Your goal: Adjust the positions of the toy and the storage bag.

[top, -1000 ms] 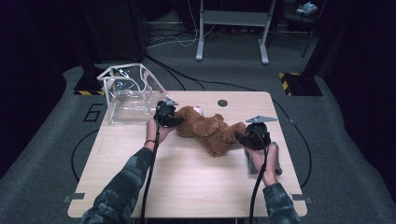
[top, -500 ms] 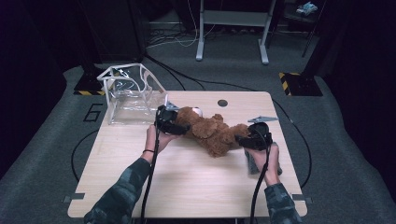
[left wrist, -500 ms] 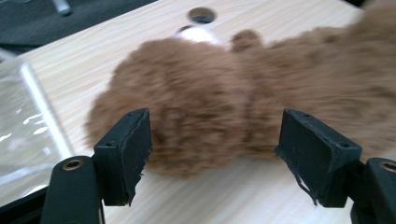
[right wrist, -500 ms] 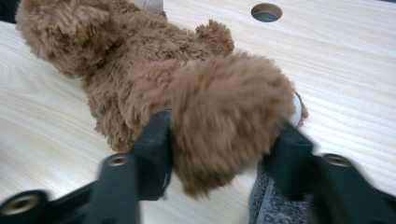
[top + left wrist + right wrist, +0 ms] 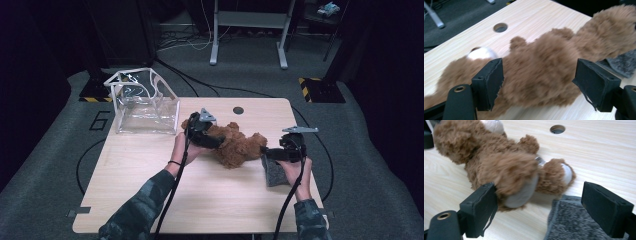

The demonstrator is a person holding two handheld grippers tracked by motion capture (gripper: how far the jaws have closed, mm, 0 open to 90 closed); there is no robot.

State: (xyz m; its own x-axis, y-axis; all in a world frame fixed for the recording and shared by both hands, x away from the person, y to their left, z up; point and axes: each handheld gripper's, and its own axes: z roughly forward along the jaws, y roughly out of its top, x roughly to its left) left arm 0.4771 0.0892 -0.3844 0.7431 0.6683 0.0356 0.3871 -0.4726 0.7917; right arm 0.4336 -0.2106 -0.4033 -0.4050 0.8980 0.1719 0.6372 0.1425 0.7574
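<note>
A brown teddy bear lies on the wooden table, head to the left and feet to the right. My left gripper is over its head end. In the left gripper view the jaws stand wide, having just been opening, with the bear's body between the pads but not squeezed. My right gripper is at the feet. Its jaws have also just been opening, with one foot loose between them above a grey knitted cloth on the table.
A clear plastic bag with white trim stands open at the table's back left corner. A round cable hole sits in the tabletop behind the bear. The grey cloth lies under my right hand. Dark carpet surrounds the table.
Both grippers' jaws have opened and let go of the bear. My left hand has moved right, along the bear. My right hand has drawn slightly right, away from the feet.
</note>
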